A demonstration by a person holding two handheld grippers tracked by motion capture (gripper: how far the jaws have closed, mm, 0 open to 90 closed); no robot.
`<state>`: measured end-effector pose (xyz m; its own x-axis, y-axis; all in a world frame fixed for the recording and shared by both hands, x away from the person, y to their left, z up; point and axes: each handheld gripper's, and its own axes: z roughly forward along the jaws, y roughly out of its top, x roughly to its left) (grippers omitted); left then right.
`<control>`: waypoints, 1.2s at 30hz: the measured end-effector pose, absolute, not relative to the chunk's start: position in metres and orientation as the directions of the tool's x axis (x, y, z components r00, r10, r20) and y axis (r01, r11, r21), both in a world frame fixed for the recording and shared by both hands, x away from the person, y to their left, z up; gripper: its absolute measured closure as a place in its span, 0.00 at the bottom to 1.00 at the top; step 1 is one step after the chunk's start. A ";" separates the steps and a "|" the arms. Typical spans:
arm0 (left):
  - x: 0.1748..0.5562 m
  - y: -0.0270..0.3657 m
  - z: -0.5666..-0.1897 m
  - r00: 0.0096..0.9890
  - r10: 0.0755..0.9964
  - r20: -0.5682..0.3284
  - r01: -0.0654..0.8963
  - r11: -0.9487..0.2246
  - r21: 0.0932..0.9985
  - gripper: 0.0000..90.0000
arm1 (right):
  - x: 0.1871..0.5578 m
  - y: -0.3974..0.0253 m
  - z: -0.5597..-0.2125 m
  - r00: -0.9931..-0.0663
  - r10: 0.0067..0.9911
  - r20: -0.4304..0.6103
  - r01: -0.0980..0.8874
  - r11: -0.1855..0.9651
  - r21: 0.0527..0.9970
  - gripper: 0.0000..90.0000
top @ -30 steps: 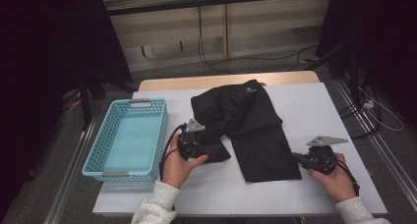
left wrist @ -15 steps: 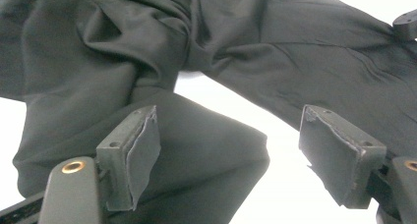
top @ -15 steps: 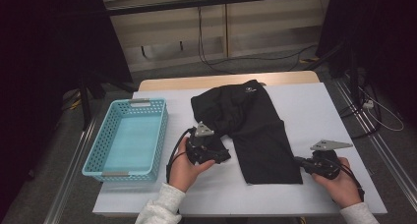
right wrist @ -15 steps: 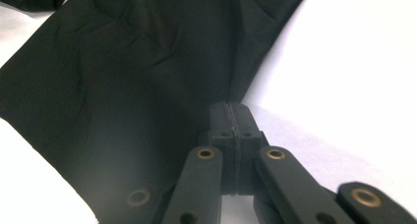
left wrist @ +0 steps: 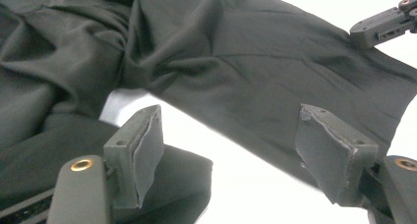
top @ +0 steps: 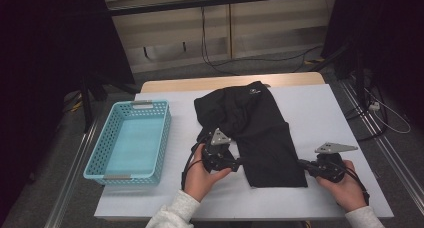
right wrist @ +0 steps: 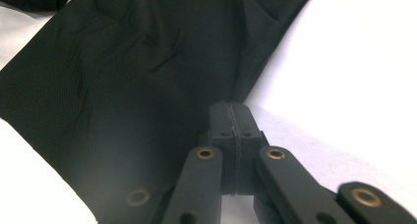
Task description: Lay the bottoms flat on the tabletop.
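A black garment (top: 252,130) lies spread on the white table (top: 325,118), one leg reaching toward the near edge. My left gripper (top: 238,162) rests at that leg's left edge, held by a hand. In the left gripper view it (left wrist: 236,155) is open, with the fabric's edge (left wrist: 255,81) and bare table between its pads (left wrist: 143,150). My right gripper (top: 303,163) touches the leg's lower right edge. In the right gripper view it (right wrist: 230,111) is shut, and the garment's hem (right wrist: 147,86) runs into the closed jaws.
A light blue plastic basket (top: 95,160) stands on the table's left side, with nothing in it. A white strip of table runs along the near edge, and more lies right of the garment. Dark floor and cables sit beyond the far edge.
My left gripper has slid right and nearer, up to the leg's left edge. The right gripper has shifted only slightly at the leg's right edge.
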<state>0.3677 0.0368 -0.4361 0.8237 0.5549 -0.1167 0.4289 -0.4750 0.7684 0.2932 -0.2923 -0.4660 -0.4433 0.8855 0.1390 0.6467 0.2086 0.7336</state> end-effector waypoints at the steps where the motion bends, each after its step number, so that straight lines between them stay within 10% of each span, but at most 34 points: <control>1: 0.367 0.034 -0.438 0.826 0.552 -0.118 0.430 -0.480 0.765 0.32 | 0.293 -0.292 -0.466 -0.443 0.886 0.140 0.647 0.208 0.733 1.00; 19: 0.361 0.008 -0.463 0.857 0.510 -0.082 0.405 -0.564 0.719 0.45 | 0.292 -0.290 -0.467 -0.448 0.884 0.134 0.640 0.212 0.739 1.00; 36: 0.357 0.007 -0.459 0.860 0.467 -0.208 0.470 -0.562 0.681 0.96 | 0.292 -0.290 -0.466 -0.451 0.881 0.144 0.642 0.209 0.738 1.00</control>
